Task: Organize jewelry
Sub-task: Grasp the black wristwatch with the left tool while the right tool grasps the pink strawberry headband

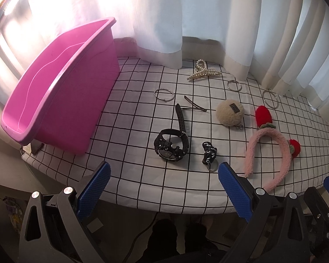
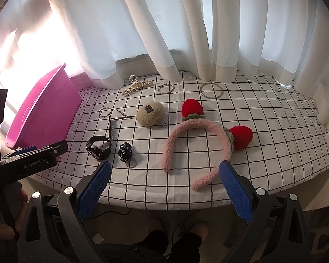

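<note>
Left gripper spread wide, holding nothing, hovering over the near edge of the checked tablecloth. Right gripper likewise wide and empty, just beside the near tip of the pink fuzzy headband with red strawberry ears. Ahead of the left fingers: black watch, black keychain. Further back: beige pom-pom, hairpin, three metal rings, pearl claw clip near the white curtain. Pink bin standing at far left, tilted, nothing visible inside
</note>
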The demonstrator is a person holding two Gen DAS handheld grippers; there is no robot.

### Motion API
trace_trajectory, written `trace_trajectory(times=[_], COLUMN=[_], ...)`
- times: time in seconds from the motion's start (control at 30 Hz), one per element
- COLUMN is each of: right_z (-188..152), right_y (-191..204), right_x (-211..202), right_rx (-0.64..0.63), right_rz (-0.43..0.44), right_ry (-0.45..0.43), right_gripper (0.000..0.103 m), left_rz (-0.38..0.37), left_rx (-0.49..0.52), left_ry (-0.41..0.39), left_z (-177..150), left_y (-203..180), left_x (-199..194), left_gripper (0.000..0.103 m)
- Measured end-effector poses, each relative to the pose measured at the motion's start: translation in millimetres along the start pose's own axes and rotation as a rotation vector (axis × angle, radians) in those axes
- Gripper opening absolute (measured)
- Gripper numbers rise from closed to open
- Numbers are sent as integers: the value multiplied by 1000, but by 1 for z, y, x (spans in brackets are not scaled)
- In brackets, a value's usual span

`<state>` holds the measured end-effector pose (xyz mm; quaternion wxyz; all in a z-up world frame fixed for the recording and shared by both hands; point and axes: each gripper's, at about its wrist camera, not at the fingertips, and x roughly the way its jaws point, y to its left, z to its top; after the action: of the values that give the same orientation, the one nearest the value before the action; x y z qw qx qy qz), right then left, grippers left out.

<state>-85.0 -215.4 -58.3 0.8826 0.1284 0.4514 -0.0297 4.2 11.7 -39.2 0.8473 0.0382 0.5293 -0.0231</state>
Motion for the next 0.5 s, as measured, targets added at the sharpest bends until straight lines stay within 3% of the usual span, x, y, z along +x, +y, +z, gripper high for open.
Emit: trace_trajectory(times=[0.5], right_z=[-24], right_y=[-87], right_x=[59], right_rx=[119], right_rz=[-73], right_ry=[100], right_gripper=[94], left_rz=[51], left_rx=[-80], left_ry=[51], left_z=[-25], left_y=[20], left_x=[74], left_gripper=[97])
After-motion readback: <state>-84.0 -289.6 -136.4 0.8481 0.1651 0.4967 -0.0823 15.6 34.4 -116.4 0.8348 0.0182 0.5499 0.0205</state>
